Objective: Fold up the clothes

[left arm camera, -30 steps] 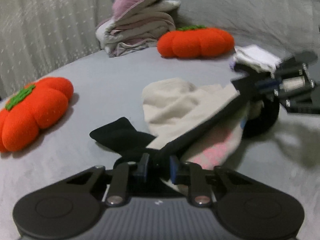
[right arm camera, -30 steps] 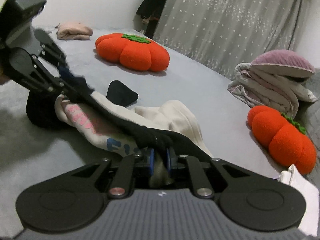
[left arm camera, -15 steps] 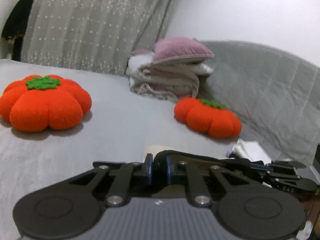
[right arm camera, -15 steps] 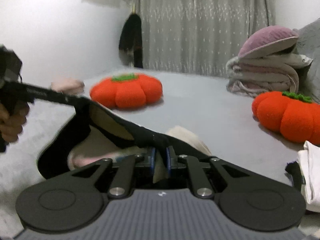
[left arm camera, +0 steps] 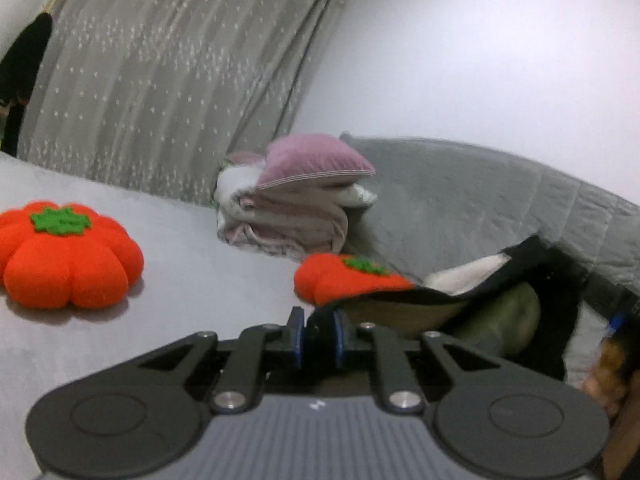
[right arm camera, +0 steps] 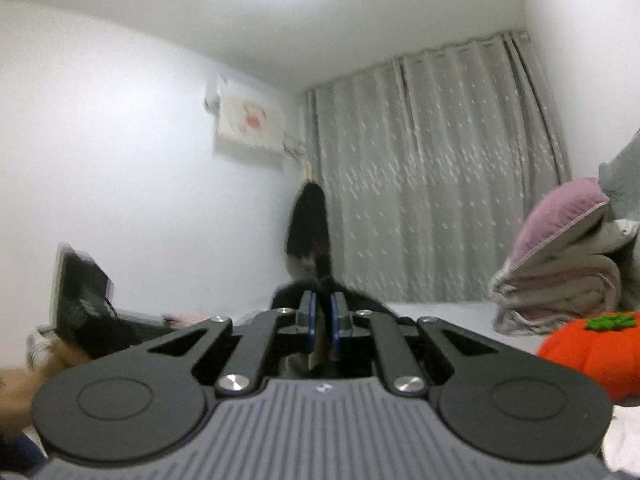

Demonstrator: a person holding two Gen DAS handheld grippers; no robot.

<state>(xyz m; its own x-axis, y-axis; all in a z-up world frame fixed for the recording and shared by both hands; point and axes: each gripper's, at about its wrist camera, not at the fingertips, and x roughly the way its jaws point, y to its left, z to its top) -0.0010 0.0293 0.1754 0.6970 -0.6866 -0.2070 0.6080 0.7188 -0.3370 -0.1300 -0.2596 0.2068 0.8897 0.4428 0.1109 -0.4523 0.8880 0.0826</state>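
Both tongs pinch the black-edged garment (left arm camera: 472,292), left tongs (left arm camera: 316,338) opening slightly, right tongs (right arm camera: 323,320) pressed tight; only the right view shows the wall picture (right arm camera: 250,122).

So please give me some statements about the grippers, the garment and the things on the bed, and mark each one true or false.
1. The left gripper pinches the black edge of the garment. True.
2. The right gripper is wide open with nothing in it. False: it is shut on dark fabric of the garment.
3. Two orange pumpkin cushions lie on the grey bed. True.
4. The purple pillow lies flat on the bed by itself. False: it sits on top of a pile of folded bedding.
5. The curtain is plain red. False: it is grey with small white marks.
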